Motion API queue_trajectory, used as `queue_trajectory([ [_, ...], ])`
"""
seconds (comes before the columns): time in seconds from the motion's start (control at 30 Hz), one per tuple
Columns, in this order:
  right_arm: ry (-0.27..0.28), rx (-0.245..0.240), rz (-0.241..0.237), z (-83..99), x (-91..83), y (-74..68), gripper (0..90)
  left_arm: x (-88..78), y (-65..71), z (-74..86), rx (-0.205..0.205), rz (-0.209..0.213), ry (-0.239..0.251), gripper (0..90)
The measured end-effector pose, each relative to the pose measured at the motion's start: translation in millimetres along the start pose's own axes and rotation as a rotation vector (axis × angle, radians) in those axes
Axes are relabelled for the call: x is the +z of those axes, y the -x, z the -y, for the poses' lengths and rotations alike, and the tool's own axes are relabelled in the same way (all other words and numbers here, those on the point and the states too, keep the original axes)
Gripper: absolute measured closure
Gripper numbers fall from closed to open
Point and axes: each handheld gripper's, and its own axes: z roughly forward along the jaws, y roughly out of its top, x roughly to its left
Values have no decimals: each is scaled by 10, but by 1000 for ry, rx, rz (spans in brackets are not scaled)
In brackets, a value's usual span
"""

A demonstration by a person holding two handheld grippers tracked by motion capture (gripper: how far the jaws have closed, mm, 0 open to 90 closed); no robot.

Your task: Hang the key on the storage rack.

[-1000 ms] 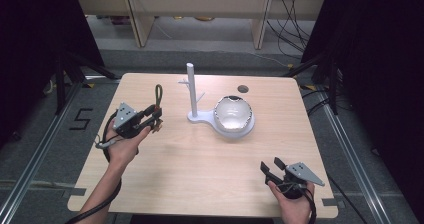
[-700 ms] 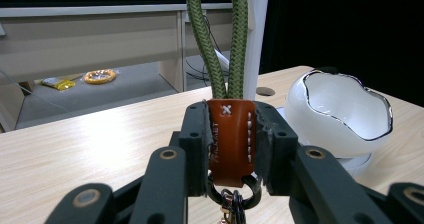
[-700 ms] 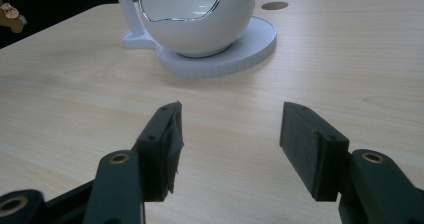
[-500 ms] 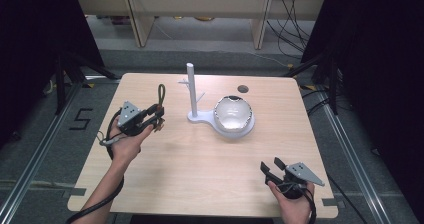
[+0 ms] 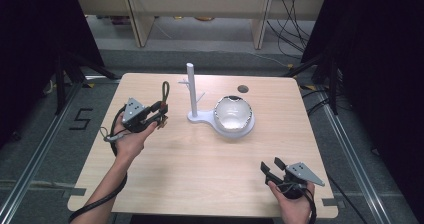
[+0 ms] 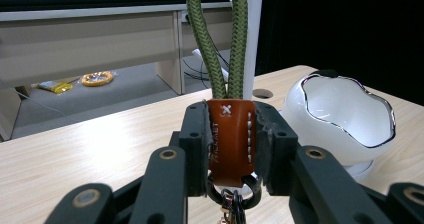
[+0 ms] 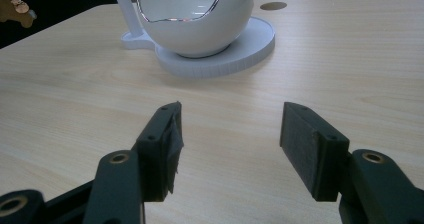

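Note:
My left gripper (image 5: pixel 161 112) is shut on a keychain strap: its pads clamp the brown leather tab (image 6: pixel 230 139), and the olive green cord loop (image 6: pixel 219 39) stands up above the jaws (image 5: pixel 164 90). A metal ring and clasp hang below the tab. The gripper hovers over the left part of the table, left of a white stand with an upright post (image 5: pixel 191 86) and side pegs. On the stand's base sits a white egg-shaped bowl (image 5: pixel 231 113) with a wavy chrome rim (image 7: pixel 195 14). My right gripper (image 5: pixel 270 169) is open near the front right corner, nothing between its jaws (image 7: pixel 229 134).
The light wooden table (image 5: pixel 200 169) has a round cable hole (image 5: pixel 243 88) behind the bowl. Dark curtains stand on both sides, and shelving and cables lie on the floor beyond the far edge.
My left gripper with the keychain has shifted slightly to the right, toward the stand. The right gripper has kept still.

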Motion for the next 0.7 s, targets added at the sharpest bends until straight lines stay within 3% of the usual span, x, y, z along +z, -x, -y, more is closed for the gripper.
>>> queue_trajectory([
  [0.07,-22,25,9,-6,-24,-20,430,11,7,-10,4,1,-2,684],
  [0.17,-16,16,6,-9,-21,-11,430,28,22,-25,7,3,-1,684],
  [0.2,11,-33,6,-11,-2,24,430,33,25,-30,7,4,0,684],
  [0.23,1,-34,11,-14,-11,24,430,39,29,-34,5,5,3,684],
  [0.27,-10,-2,7,-11,-17,0,430,43,30,-40,5,6,5,684],
  [0.33,4,-37,13,-14,-8,22,430,50,33,-49,6,5,4,684],
  [0.43,9,-42,13,-12,1,27,430,70,41,-62,9,8,1,684],
  [0.5,-12,12,8,-12,-17,-12,429,84,45,-71,12,10,0,684],
  [0.53,5,-34,12,-15,-8,22,430,90,51,-76,12,10,0,683],
  [0.7,12,-29,6,-16,-5,24,430,126,69,-98,14,15,-1,684],
])
